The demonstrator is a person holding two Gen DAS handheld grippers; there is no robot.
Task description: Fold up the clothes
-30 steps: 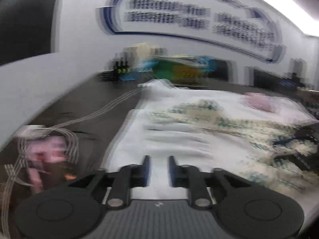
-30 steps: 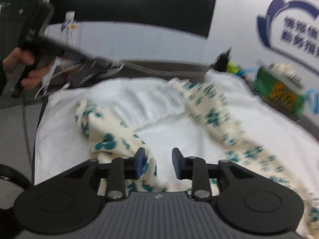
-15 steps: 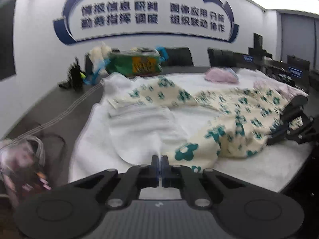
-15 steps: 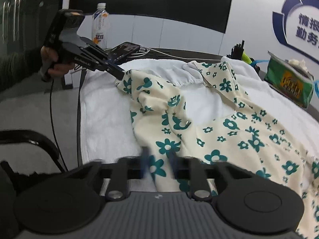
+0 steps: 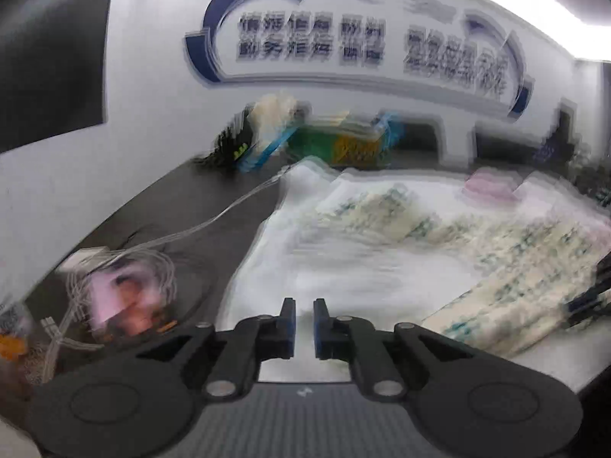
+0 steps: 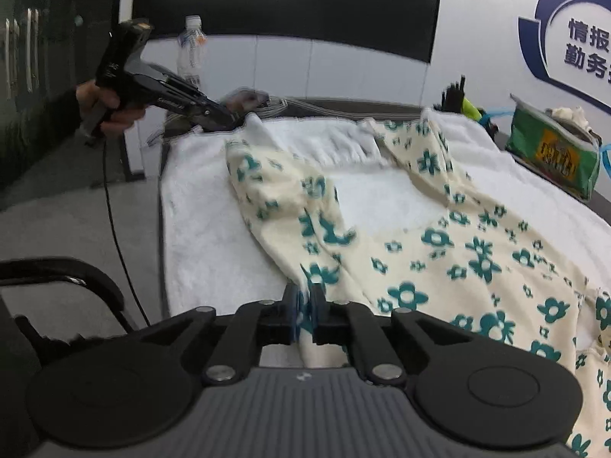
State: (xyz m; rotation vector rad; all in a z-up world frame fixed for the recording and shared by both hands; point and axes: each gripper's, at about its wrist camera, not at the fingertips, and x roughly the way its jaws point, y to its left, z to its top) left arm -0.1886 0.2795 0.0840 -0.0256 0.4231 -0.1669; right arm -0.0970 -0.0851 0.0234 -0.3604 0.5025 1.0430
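A cream garment with teal flowers (image 6: 439, 244) lies spread on a white towel (image 6: 206, 221) over the table. My right gripper (image 6: 304, 311) is shut on the garment's near edge. My left gripper (image 5: 304, 322) is open a little and empty, over the towel's near left corner (image 5: 267, 297); the left wrist view is blurred. In the right wrist view the left gripper (image 6: 225, 120) sits at the towel's far left corner, just beyond the garment's sleeve end (image 6: 244, 160). The garment also shows in the left wrist view (image 5: 496, 252).
A green bag (image 6: 553, 156) and dark pens (image 6: 452, 95) stand at the table's far side. A water bottle (image 6: 191, 51), white cables (image 5: 191, 229) and a phone (image 5: 122, 297) lie left of the towel. A pink cloth (image 5: 492, 187) lies far right. A chair arm (image 6: 65, 278) is near.
My left gripper has opened, let go of the garment's corner, and drawn back to the left. My right gripper has closed on the garment's near edge.
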